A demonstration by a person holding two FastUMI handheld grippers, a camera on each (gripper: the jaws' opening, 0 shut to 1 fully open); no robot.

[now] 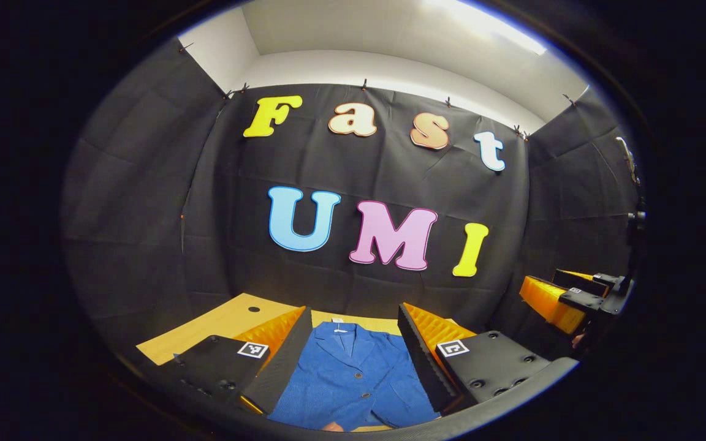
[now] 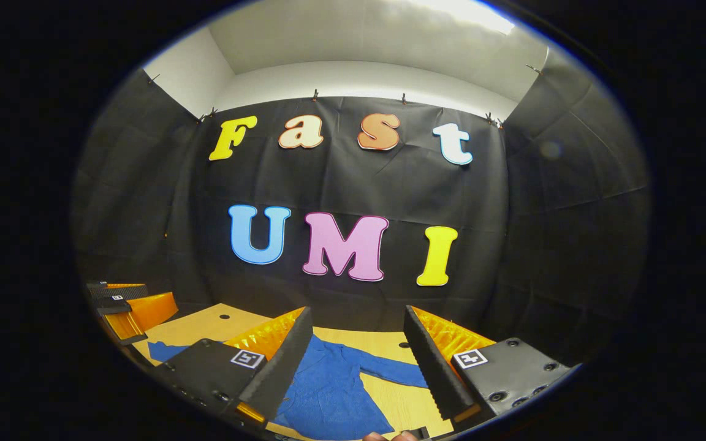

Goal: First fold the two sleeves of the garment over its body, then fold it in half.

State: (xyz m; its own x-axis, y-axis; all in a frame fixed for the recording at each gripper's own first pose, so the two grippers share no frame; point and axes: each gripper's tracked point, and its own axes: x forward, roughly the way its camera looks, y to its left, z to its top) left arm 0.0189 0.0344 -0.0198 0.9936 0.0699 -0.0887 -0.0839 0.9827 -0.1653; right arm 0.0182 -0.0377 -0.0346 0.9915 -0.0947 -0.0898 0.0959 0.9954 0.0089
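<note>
A blue button-front garment (image 1: pixel 353 373) lies flat on the wooden table (image 1: pixel 218 324), collar toward the wall. My left gripper (image 1: pixel 354 312) hovers over it, open, with the garment's chest showing between its wide-spread fingers and nothing held. Off to the right the right gripper (image 1: pixel 564 297) hangs in the air. In the right gripper view the garment (image 2: pixel 328 386) lies below with one sleeve (image 2: pixel 390 370) stretched out to the right and the other sleeve (image 2: pixel 166 350) out to the left. My right gripper (image 2: pixel 358 312) is open above it, empty. The left gripper (image 2: pixel 126 303) shows at the left edge.
The table (image 2: pixel 193 327) runs back to the black cloth wall and has small round holes (image 2: pixel 224 316) in its top. Bare wood shows around the garment on both sides. A bit of a hand (image 2: pixel 383 436) shows at the bottom edge.
</note>
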